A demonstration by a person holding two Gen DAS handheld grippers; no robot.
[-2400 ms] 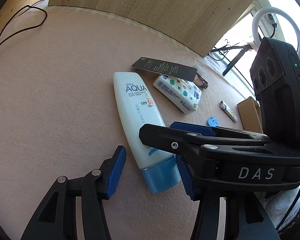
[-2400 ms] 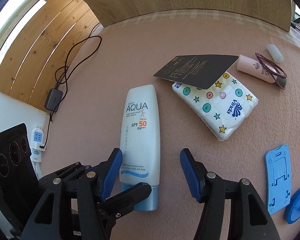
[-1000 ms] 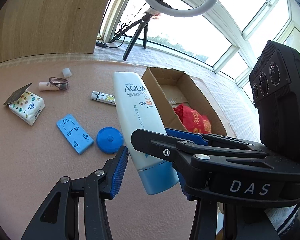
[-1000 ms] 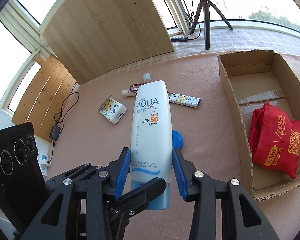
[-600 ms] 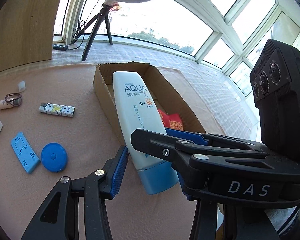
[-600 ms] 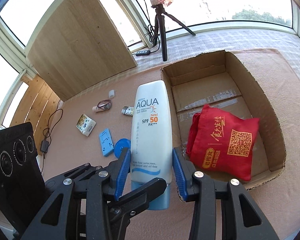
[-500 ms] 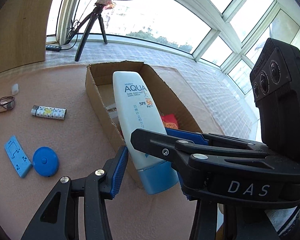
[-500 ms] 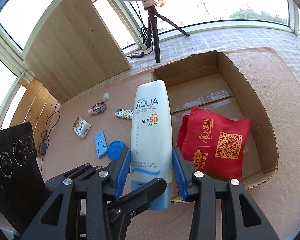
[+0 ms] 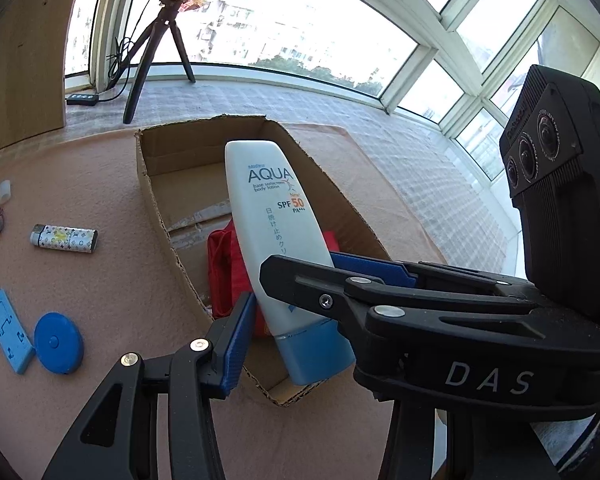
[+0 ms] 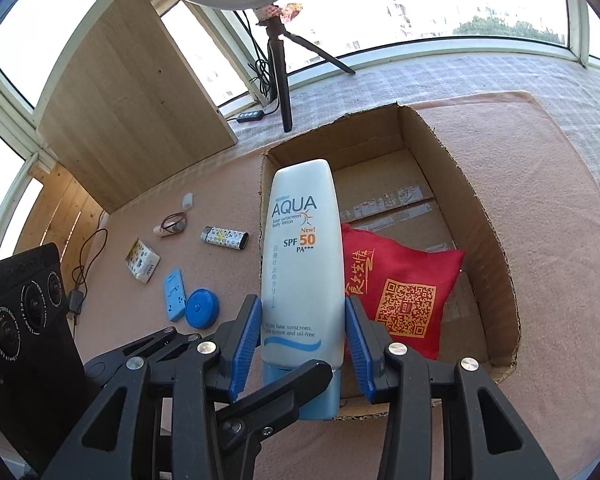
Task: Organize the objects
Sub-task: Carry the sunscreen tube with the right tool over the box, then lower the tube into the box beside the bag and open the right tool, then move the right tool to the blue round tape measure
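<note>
The white sunscreen tube with a pale blue cap and "AQUA SPF 50" print (image 10: 302,276) is held in the air above the open brown cardboard box (image 10: 496,256), cap end toward the cameras and its flat sealed end pointing away over the box's near-left corner. The right gripper (image 10: 303,340) clamps the tube low on its body, its blue-padded fingers (image 10: 246,340) pressed against both sides just above the cap. The left gripper (image 9: 300,312) also brackets the tube: one blue pad touches the tube's left side, while the other pad sits behind the right gripper's black frame, so full contact on that side cannot be told.

Inside the box, a red fabric pouch with gold lettering and a QR code (image 10: 404,296) lies on the floor against the near end, directly under the tube.

On the pink carpeted floor (image 10: 132,320) left of the box lie a patterned white lighter (image 10: 224,238), a round blue disc (image 10: 202,308) touching a light blue rectangular plastic stand (image 10: 175,294), a star-printed tissue pack (image 10: 142,260), a small pink tube with a hair tie over it (image 10: 172,226) and a small white cap (image 10: 187,201). A black tripod with a ring light (image 10: 278,60) stands beyond the box's far-left corner, near the window.
</note>
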